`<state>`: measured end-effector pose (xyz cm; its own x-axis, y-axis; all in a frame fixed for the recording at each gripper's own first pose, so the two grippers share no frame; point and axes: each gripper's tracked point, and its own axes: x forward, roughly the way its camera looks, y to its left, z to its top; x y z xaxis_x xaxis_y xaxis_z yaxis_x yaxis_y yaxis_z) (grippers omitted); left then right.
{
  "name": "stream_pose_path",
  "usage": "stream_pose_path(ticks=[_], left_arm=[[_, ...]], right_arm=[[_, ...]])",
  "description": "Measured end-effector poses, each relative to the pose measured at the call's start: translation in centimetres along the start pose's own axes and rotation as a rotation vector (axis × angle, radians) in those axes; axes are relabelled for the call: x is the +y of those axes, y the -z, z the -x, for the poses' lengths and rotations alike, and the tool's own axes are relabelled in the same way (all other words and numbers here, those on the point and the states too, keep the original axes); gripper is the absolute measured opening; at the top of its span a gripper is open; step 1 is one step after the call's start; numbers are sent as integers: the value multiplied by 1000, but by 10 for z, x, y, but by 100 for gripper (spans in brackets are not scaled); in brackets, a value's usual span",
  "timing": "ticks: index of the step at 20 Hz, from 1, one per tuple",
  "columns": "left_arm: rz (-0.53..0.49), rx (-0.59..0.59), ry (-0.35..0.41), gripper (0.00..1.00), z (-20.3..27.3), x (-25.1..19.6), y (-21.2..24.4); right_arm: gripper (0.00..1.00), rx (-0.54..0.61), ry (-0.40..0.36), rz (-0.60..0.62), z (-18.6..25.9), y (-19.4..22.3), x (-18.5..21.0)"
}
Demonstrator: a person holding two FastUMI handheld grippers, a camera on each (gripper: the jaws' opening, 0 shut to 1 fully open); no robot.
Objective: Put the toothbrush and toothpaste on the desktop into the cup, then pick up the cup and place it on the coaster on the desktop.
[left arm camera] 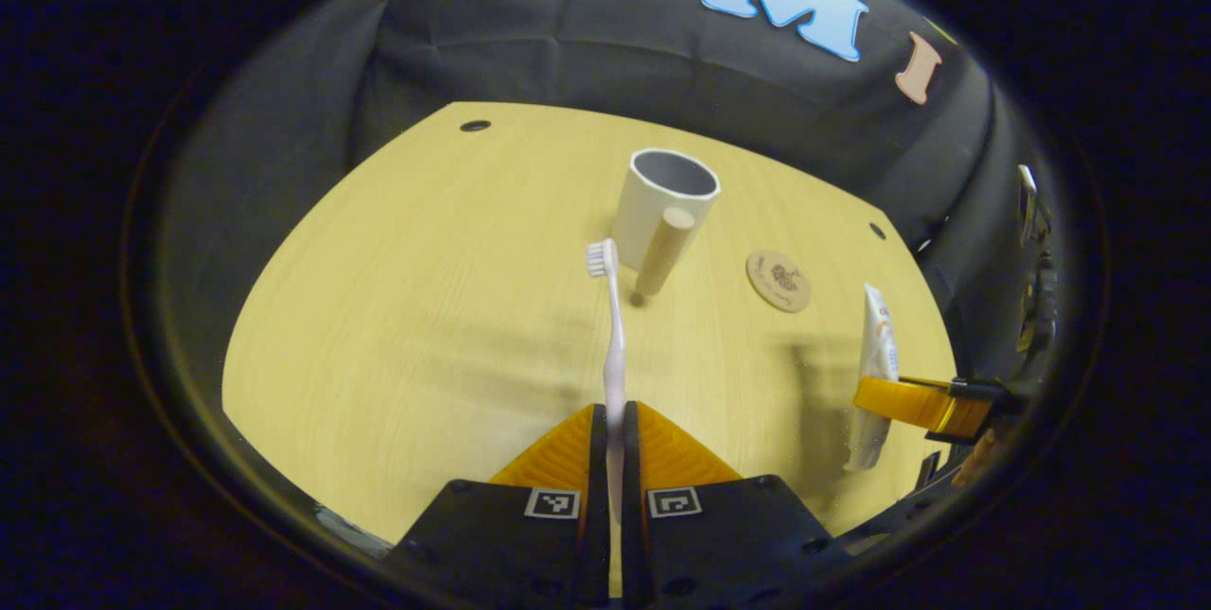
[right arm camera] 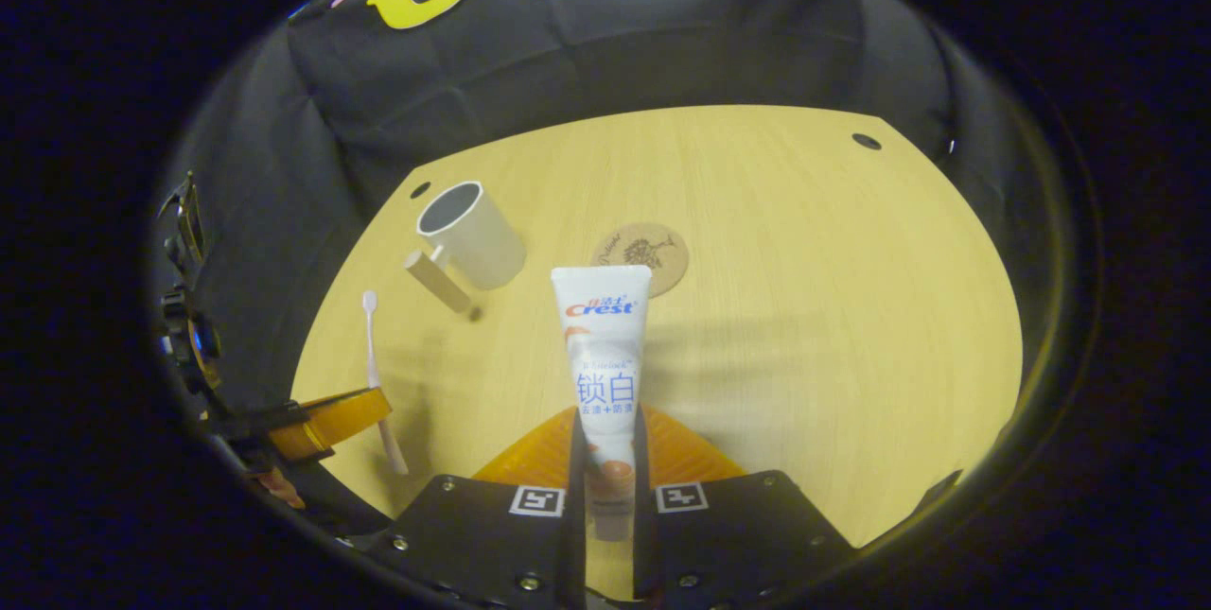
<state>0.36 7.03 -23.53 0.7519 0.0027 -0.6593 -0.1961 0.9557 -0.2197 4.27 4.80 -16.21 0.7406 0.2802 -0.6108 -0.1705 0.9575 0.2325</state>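
The toothbrush [left arm camera: 615, 345] is clamped in the left gripper [left arm camera: 613, 421], the toothpaste [right arm camera: 603, 355] in the right gripper [right arm camera: 605, 430], both lifted off the desktop [left arm camera: 397, 307]. Each should be centred over the cup [left arm camera: 662, 199] and lowered upright, near the coaster [left arm camera: 778, 281].

The left gripper [left arm camera: 613, 423] was clamped on the handle of the toothbrush [left arm camera: 613, 336], which rose straight up out of the jaws with its bristled head at the top. Beyond the head, farther ahead of the jaws, the cup [left arm camera: 662, 203] stood upright on the wooden desktop [left arm camera: 416, 307], its handle toward the jaws. The coaster [left arm camera: 778, 280] lay ahead and right. Far right, the right gripper [left arm camera: 922, 402] gripped the toothpaste [left arm camera: 877, 345].
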Motion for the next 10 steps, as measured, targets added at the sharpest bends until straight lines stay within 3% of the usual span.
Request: stream_pose_path(ticks=[5,10], left_arm=[[28,-196,26,12,14,2,-57],[2,-374,30,12,24,2,-124]], right_arm=[[17,-63,-30,18,8,-11,13],[21,-150,-68,11,21,-30,26]])
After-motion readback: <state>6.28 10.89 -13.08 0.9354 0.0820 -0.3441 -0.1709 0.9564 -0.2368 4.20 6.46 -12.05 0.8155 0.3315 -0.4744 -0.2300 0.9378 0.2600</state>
